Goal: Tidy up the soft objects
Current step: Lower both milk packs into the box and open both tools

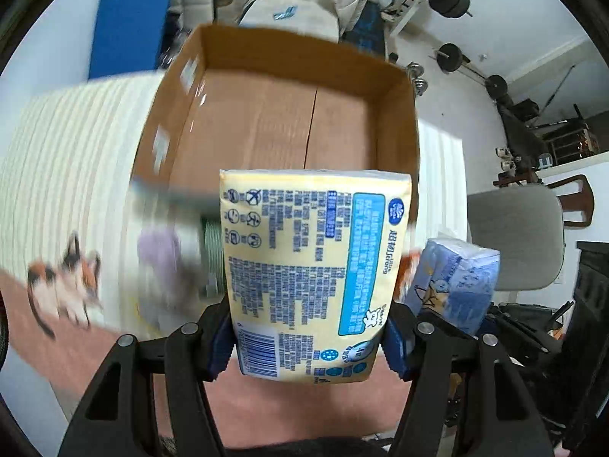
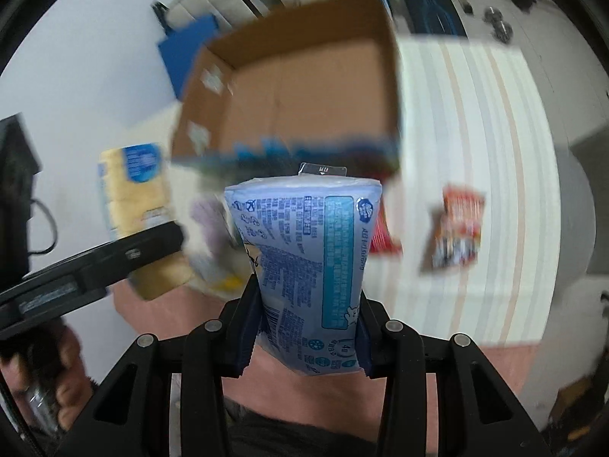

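The left gripper (image 1: 308, 337) is clamped on a yellow tissue pack (image 1: 312, 266), its blue fingers (image 1: 220, 337) pressing the pack's lower sides so the pack stands up in front of the camera, printed back facing it. The right gripper (image 2: 304, 337) likewise squeezes a pale blue tissue pack (image 2: 304, 266) near its bottom end, pinching it into a narrow waist.

Both packs are held in the air on the near side of an open cardboard box (image 1: 289, 114), whose brown floor is bare where it shows. The box rests on a striped cream cloth (image 1: 76, 167) that covers the surface.

In the left wrist view the blue pack appears just right of the yellow one; in the right wrist view the yellow pack and the left gripper's black body sit off to the left.

On the cloth to the left of the box lies a calico cat plush (image 1: 64, 285), blurred. Near the box's front edge a lilac soft item (image 1: 160, 255) is too blurred to name. To the right of the box lies a red snack packet (image 2: 458, 236), with another red packet (image 2: 384, 236) just beside the blue pack.
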`<state>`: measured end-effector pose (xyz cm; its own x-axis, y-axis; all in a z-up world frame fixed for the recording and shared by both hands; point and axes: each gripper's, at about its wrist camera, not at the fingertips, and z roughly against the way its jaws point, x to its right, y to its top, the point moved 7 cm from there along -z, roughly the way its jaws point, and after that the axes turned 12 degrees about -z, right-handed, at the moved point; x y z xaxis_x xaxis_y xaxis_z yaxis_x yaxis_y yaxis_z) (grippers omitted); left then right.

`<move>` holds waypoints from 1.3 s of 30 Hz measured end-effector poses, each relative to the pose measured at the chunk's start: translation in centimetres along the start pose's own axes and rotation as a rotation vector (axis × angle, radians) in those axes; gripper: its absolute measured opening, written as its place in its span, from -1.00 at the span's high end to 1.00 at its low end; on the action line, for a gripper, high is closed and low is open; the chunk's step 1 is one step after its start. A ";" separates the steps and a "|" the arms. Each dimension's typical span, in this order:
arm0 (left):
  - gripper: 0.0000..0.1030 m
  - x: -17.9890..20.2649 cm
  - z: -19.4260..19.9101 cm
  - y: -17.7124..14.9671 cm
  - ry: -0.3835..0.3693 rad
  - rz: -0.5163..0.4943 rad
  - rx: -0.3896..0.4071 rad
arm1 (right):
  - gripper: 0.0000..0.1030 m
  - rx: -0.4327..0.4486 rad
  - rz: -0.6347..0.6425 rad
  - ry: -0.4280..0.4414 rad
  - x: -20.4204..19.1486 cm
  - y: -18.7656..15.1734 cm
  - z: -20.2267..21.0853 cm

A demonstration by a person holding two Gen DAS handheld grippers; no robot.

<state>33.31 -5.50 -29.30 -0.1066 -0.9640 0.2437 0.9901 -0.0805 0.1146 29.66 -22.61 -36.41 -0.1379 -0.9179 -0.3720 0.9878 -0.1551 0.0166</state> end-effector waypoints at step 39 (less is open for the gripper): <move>-0.63 -5.4 -17.6 20.2 -0.081 -0.133 -0.347 | -0.35 -0.054 -0.073 -0.317 -1.5 24.7 -15.4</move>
<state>55.51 -6.39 -45.21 -0.2291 -0.9175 0.3252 0.9377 -0.2977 -0.1792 55.41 -19.41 -49.71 -0.2160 -0.9743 -0.0631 0.9757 -0.2130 -0.0514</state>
